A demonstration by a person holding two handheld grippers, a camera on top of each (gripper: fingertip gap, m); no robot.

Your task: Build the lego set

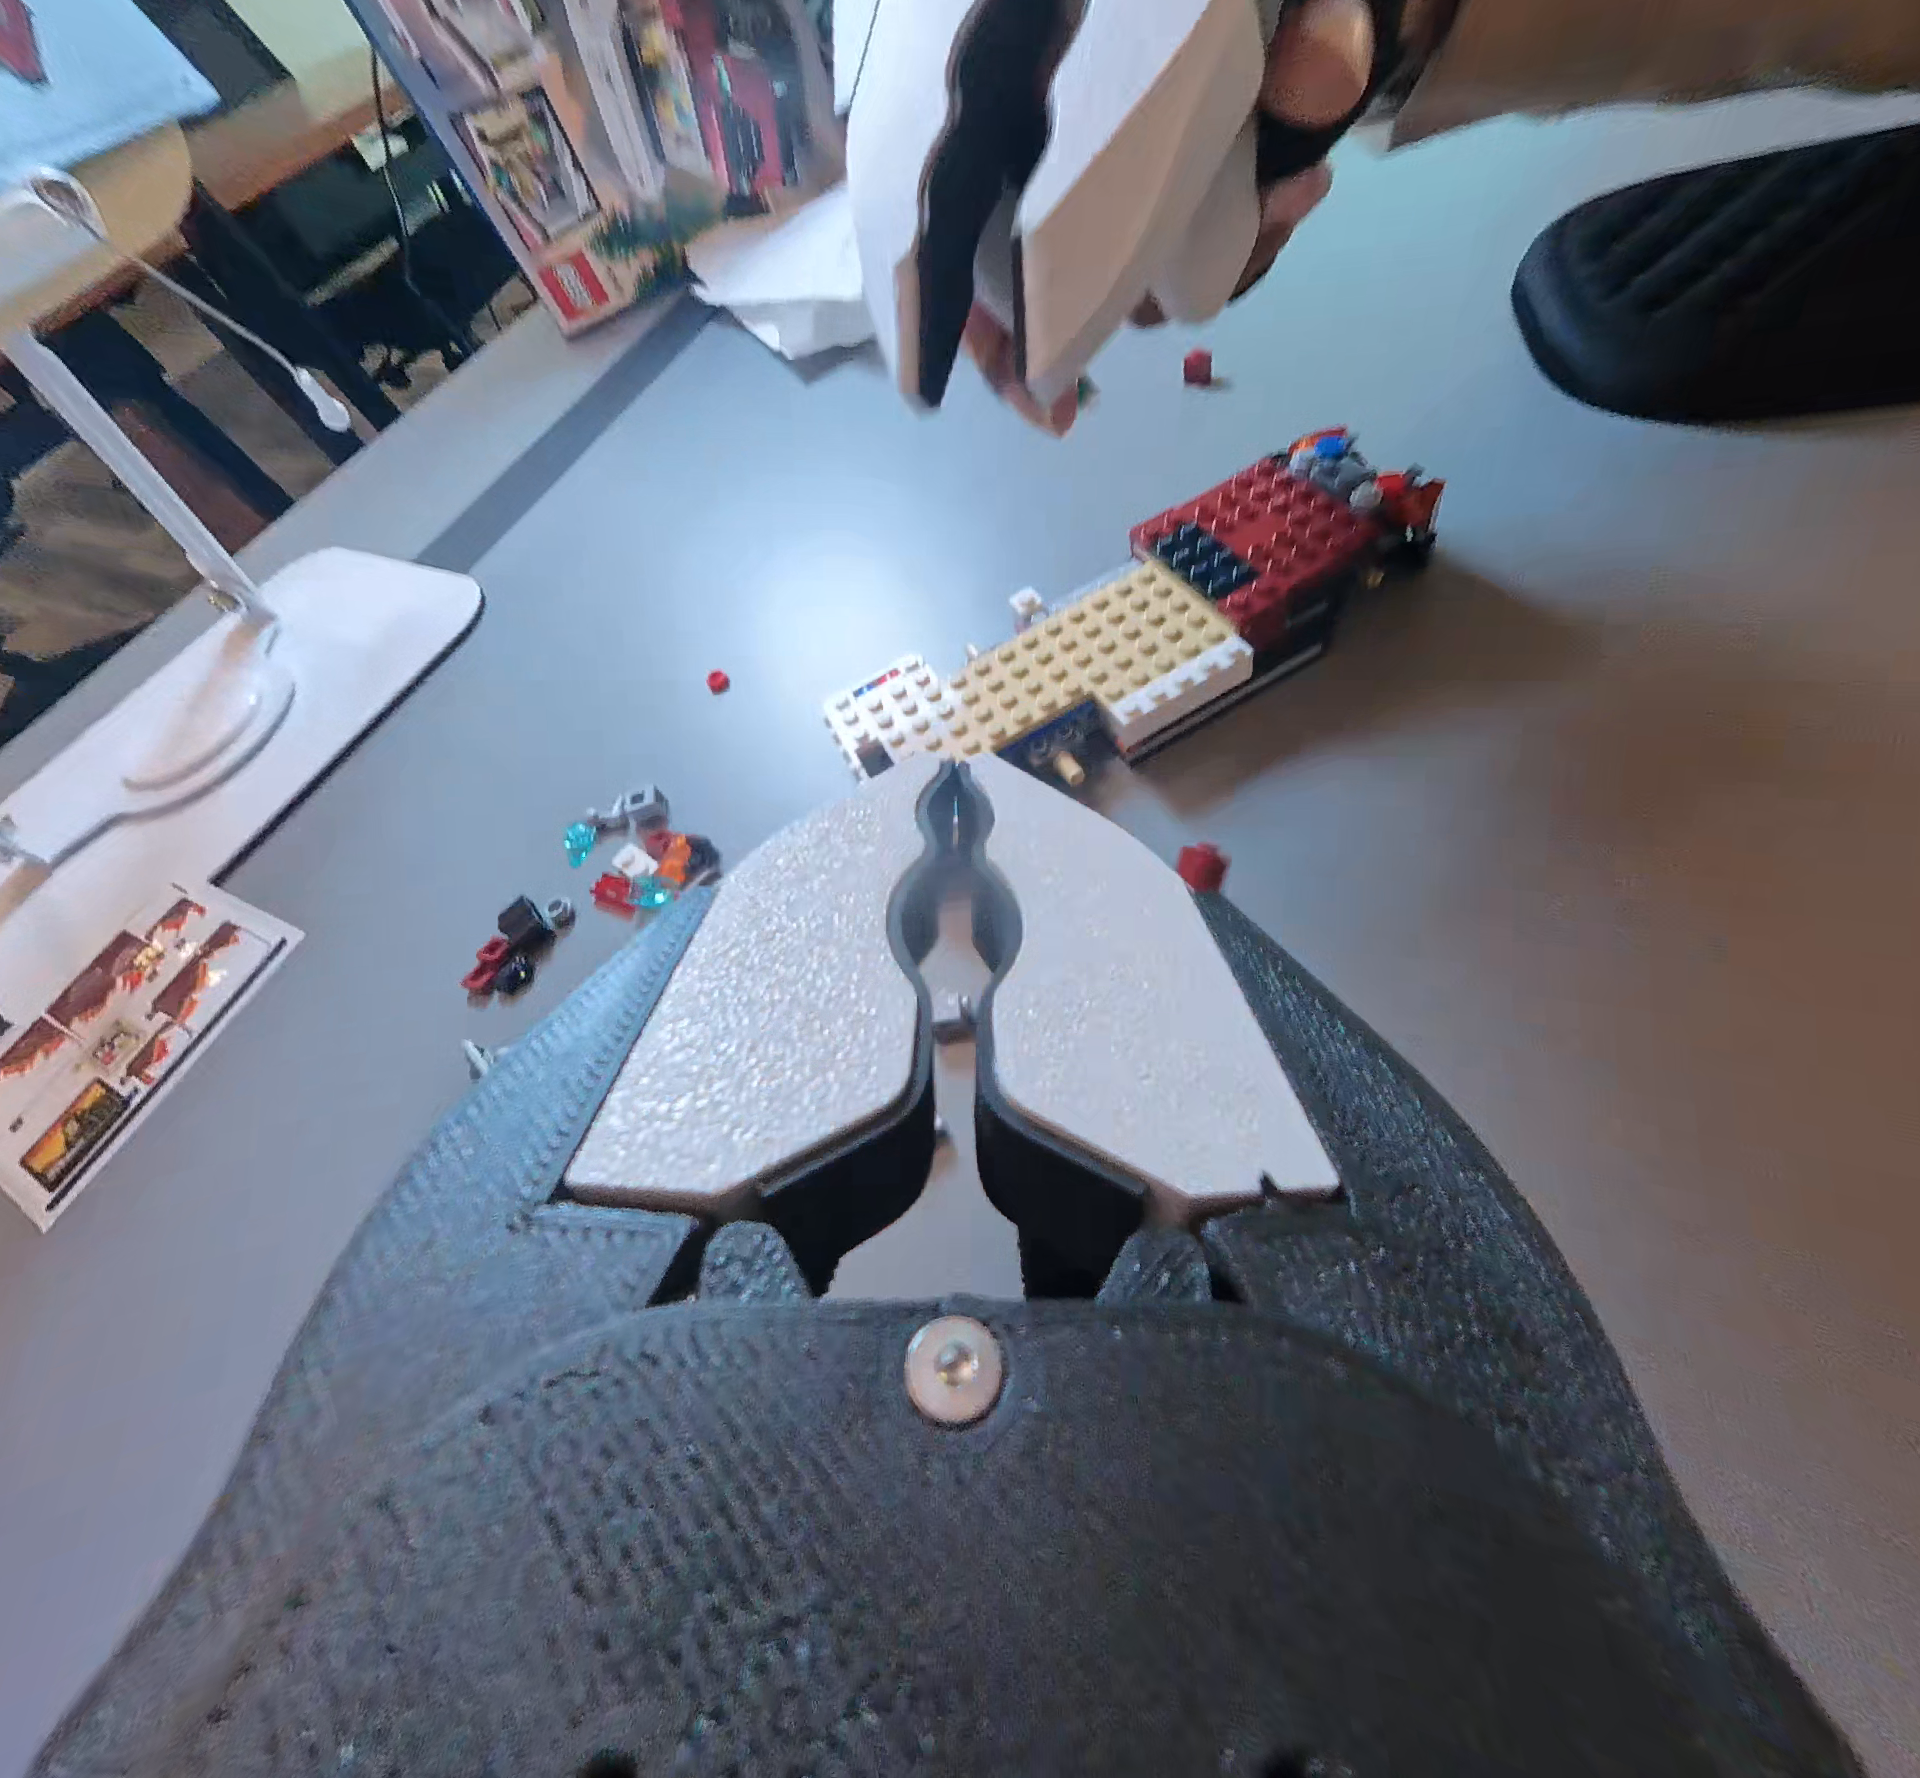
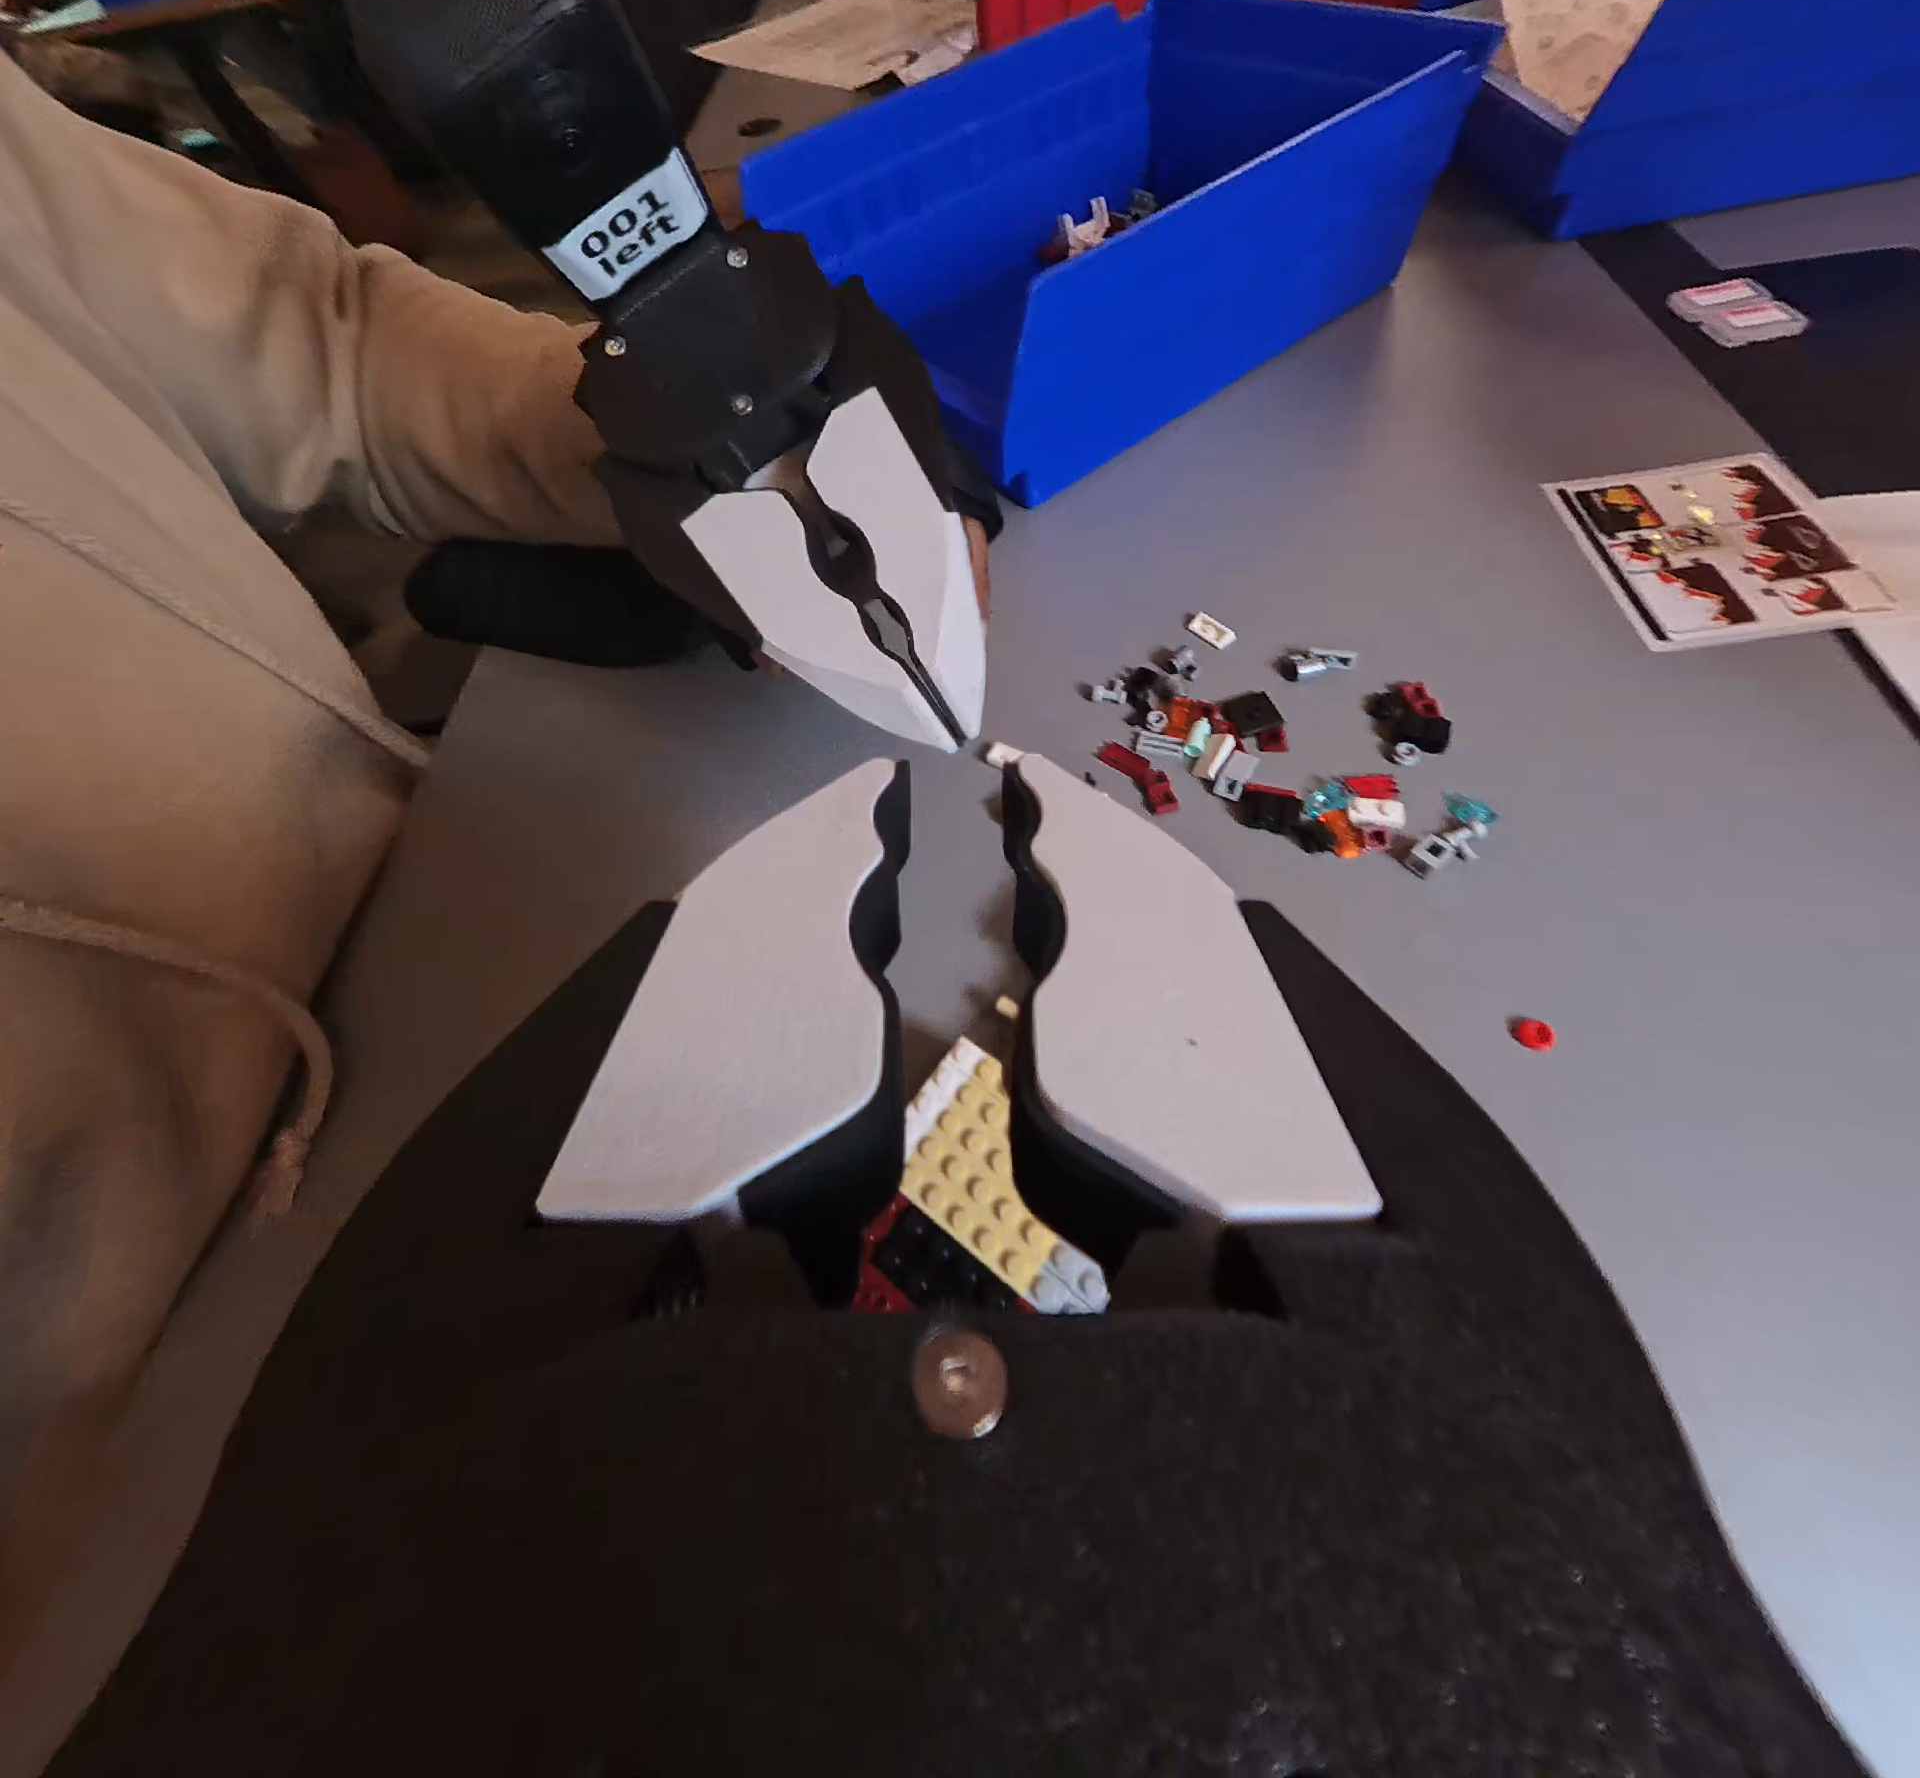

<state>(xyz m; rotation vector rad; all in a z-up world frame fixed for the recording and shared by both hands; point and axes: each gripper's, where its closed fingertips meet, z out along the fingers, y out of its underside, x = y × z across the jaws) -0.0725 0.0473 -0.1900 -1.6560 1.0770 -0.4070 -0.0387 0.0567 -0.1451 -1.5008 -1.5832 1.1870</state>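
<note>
The part-built Lego model [image 1: 1143, 632], with tan, white and dark red plates, lies on the grey table [image 1: 831, 502]. My left gripper [image 1: 956, 774] is shut just in front of its white end, with nothing visible between the tips. It also shows in the right wrist view [image 2: 954, 736], tips closed. My right gripper [image 2: 956, 770] is open above the table, with the model [image 2: 971, 1178] below its fingers. A small white piece [image 2: 1004, 754] lies by its right fingertip. In the left wrist view the right gripper [image 1: 971, 383] hangs blurred above the model.
A pile of small loose pieces [image 1: 613, 881] [image 2: 1278, 772] lies on the table, with single red pieces [image 1: 717, 682] [image 1: 1202, 864] nearby. There are also a sticker sheet [image 2: 1714, 544], blue bins [image 2: 1122, 274], a white lamp base [image 1: 312, 648] and the set's box [image 1: 582, 66]. My right fingertips sit around 6 cm from my left ones.
</note>
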